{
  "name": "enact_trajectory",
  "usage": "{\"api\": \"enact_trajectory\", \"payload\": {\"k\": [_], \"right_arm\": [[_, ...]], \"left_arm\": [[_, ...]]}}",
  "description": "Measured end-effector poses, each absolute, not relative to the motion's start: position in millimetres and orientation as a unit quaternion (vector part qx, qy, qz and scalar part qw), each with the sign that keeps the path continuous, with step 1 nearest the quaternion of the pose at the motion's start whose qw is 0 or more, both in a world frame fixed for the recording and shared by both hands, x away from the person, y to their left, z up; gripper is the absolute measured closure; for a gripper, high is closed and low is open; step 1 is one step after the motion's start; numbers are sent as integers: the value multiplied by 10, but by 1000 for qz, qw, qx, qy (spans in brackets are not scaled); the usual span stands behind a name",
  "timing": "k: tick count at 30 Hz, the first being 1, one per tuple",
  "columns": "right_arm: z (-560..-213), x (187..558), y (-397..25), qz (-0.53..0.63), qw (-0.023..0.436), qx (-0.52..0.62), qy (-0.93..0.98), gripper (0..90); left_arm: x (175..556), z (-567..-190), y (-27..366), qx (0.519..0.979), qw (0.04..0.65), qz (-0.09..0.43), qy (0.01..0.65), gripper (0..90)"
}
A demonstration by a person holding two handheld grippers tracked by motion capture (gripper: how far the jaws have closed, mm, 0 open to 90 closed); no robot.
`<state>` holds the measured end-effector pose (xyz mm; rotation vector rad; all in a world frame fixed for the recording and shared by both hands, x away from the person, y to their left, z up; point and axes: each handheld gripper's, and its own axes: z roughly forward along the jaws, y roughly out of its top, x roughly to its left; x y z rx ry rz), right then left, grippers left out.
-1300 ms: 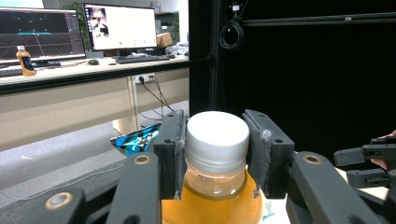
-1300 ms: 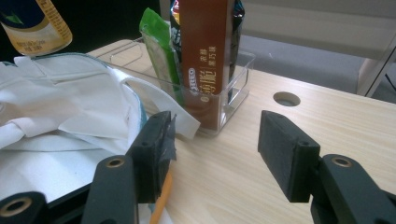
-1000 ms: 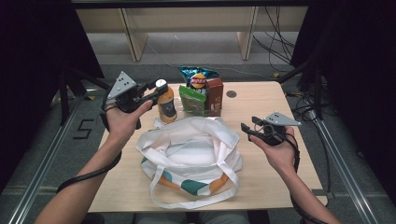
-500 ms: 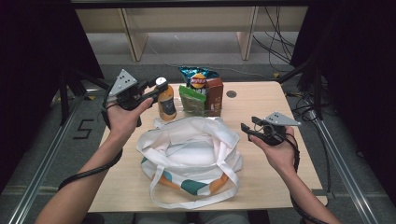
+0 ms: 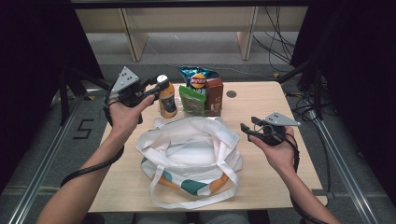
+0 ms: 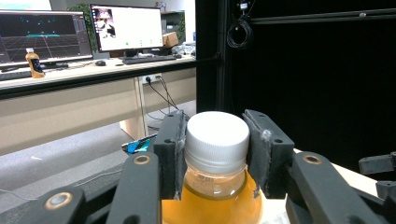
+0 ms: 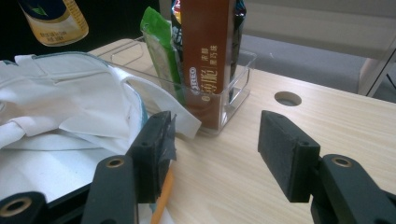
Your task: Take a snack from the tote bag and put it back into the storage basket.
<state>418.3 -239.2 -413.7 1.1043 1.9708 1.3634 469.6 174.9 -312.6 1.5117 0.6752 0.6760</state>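
Fingers (image 6: 170,154) clamped on bottle (image 6: 215,186) cap (image 6: 216,135)

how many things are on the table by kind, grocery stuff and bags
bottle: 1
chip bag: 1
green packet: 1
brown box: 1
clear bin: 1
tote bag: 1
total: 6

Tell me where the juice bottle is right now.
In the high view the juice bottle stands at the table's far left, just left of the clear snack bin and behind the white bag; the left gripper clamps its white cap.
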Motion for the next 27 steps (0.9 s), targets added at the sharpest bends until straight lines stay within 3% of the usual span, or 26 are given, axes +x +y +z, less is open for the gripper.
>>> {"api": "enact_trajectory", "payload": {"k": [27], "right_arm": [[-4146,4189,-2383,505,246,404,722,452]], "left_arm": [[4872,-3162,1730,661,623,296,296,591]]}}
